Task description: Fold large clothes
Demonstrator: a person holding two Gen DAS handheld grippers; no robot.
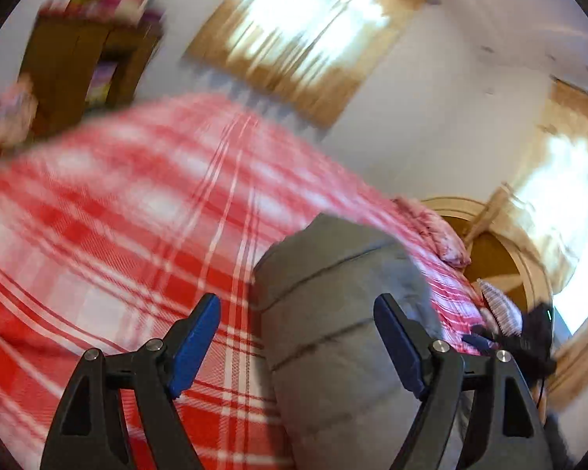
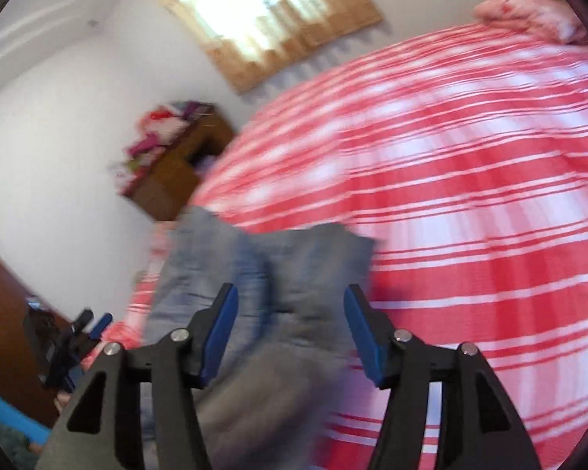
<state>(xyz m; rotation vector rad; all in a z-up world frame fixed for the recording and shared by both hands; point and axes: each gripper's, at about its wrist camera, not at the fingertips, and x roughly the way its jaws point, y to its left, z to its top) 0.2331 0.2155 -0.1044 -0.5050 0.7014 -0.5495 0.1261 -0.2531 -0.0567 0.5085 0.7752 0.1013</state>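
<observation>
A: So, why do both tools stand open with nothing in them?

B: As I read it, a fold has been laid. The grey quilted garment (image 1: pixel 333 313) lies on the red-and-white plaid bedspread (image 1: pixel 117 215), lower centre of the left wrist view. The left tool (image 1: pixel 297 348) has its blue pads spread wide, one over the bedspread and one over the grey cloth, gripping nothing.

A: And the right one?

B: The right tool (image 2: pixel 291 333) is parted about halfway. The grey garment (image 2: pixel 278 274) fills the gap behind its pads in the lower centre of that view, but the pads do not pinch it. The picture is blurred, so I cannot tell whether a pad brushes the cloth.

A: Why on the bed?

B: Probably because it gives a broad, flat surface for a large piece. The garment lies as a bulky, rounded bundle with seam lines running across it, so I judge it partly folded.

A: Anything else nearby?

B: A wooden shelf (image 1: pixel 82 62) with colourful things at upper left, a curtained window (image 1: pixel 309 27) at top, and the right tool (image 1: pixel 490 337) at lower right of the left view.
</observation>
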